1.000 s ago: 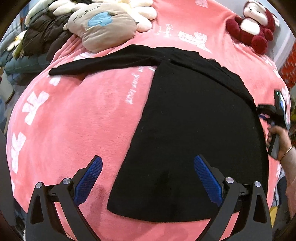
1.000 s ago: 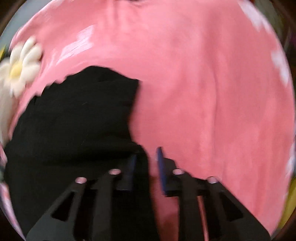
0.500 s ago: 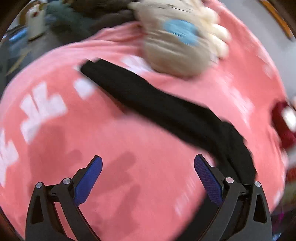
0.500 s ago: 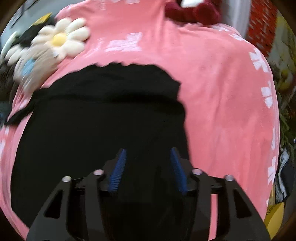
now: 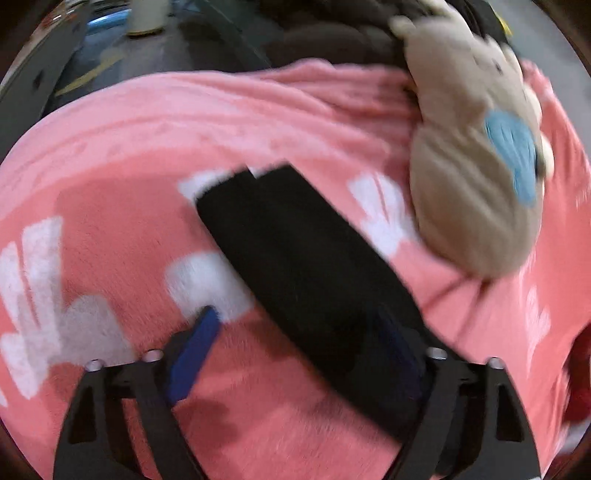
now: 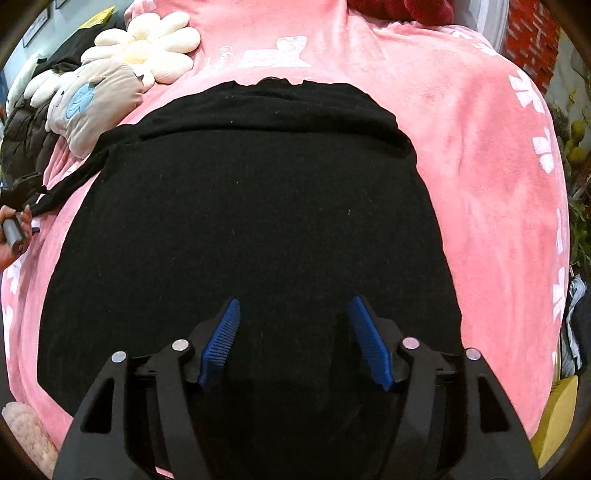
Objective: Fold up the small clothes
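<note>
A black sleeve [image 5: 295,258] is straddled lengthwise, not yet pinched, by the left gripper [image 5: 295,354], its jaws just closing; the right gripper [image 6: 293,339] has been opening, empty, above the shirt [image 6: 251,206].

Item count, both views:
- Black garment [image 6: 251,229]: 1
- Pink blanket [image 6: 480,155]: 1
- Beige plush w/ blue patch [image 6: 92,107]: 1
- Daisy cushion [image 6: 147,48]: 1
- Red plush [image 6: 402,9]: 1, partly cut off
- Grippers: 2, left gripper [image 5: 299,354], right gripper [image 6: 295,339]
</note>
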### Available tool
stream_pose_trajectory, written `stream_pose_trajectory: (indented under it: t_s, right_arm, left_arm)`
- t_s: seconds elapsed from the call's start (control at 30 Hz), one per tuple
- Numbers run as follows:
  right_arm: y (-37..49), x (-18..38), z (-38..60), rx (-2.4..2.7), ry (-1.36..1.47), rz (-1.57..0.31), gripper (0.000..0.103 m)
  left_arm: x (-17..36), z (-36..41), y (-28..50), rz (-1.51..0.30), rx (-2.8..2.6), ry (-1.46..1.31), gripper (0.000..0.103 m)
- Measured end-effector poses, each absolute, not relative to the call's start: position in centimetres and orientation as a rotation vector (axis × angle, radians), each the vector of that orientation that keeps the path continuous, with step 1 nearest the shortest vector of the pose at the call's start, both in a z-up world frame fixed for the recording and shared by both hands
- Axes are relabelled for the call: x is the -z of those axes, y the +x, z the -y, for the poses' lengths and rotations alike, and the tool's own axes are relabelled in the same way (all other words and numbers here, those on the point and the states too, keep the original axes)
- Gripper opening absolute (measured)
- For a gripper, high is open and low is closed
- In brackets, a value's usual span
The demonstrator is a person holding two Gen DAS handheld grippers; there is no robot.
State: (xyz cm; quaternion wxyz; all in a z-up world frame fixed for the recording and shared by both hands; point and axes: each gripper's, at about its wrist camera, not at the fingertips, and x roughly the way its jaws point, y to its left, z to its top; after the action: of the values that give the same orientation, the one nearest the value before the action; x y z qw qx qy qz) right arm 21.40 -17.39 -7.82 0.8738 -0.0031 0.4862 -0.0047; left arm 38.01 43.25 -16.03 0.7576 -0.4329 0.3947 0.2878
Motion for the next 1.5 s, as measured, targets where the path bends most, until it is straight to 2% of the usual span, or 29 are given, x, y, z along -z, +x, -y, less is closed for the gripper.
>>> stream_pose_trajectory:
  t_s: [0.07,0.1,0.13,0.23,0.37,0.53,0.6,0.7,0.77,0.8,0.83,0.87,1.0,1.07,1.3,1.5]
  right_arm:
    - [21.3,7.9,17.4,0.012,-0.003,-1.014,0.065]
    - [21.2,8.0,17.4,0.008,0.002,-1.018,0.065]
    - [21.1,8.1,17.5,0.008,0.006,-1.019,0.065]
    - [20.8,8.3,17.9,0.006,0.03,-1.022,0.065]
    - [20.5,8.3,18.7,0.007,0.062,-1.022,0.066]
    - [19.8,7.7,20.2,0.009,0.095,-1.0,0.066]
    - [19.6,7.3,21.2,0.019,0.119,-0.994,0.066]
    - [19.0,6.8,23.1,0.038,0.148,-0.984,0.066]
    - [18.6,6.4,24.3,0.051,0.151,-0.982,0.067]
    - [18.4,6.3,24.8,0.055,0.152,-0.983,0.069]
    - [18.3,6.2,25.6,0.06,0.154,-0.982,0.07]
    - [18.2,6.0,26.4,0.062,0.154,-0.982,0.07]
    - [18.9,5.0,28.5,0.059,0.144,-0.965,0.07]
    - [20.6,4.2,29.3,0.032,0.156,-0.954,0.07]
    - [32.2,1.7,26.6,-0.13,0.214,-0.884,0.07]
    - [41.9,4.6,22.3,-0.141,0.185,-0.957,0.068]
  left_arm:
    - [15.4,-43.2,38.3,-0.864,-0.662,-0.913,0.048]
    - [15.0,-43.1,38.5,-0.859,-0.657,-0.893,0.022]
    - [14.6,-42.9,39.0,-0.855,-0.624,-0.874,0.002]
    - [11.3,-41.6,39.8,-0.806,-0.566,-0.778,0.002]
    - [4.2,-36.5,41.9,-0.697,-0.409,-0.62,0.001]
    - [-4.5,-23.8,43.6,-0.614,-0.083,-0.447,0.001]
    - [-6.9,-16.2,43.7,-0.609,0.07,-0.367,0.001]
    - [-6.3,-7.7,44.2,-0.683,0.205,-0.317,0.003]
    - [-3.8,-2.3,44.5,-0.775,0.248,-0.293,0.009]
    - [-2.4,-0.8,44.8,-0.816,0.26,-0.29,0.03]
    - [-0.6,1.2,44.6,-0.875,0.261,-0.281,0.057]
    - [0.5,2.3,44.1,-0.901,0.243,-0.266,0.063]
    - [3.3,4.9,40.9,-0.927,0.251,-0.169,0.064]
    - [3.8,5.1,38.4,-0.937,0.256,-0.141,0.068]
    - [4.9,0.2,30.3,-0.954,0.191,-0.126,0.074]
    - [6.0,-4.6,26.6,-1.02,0.132,-0.249,0.074]
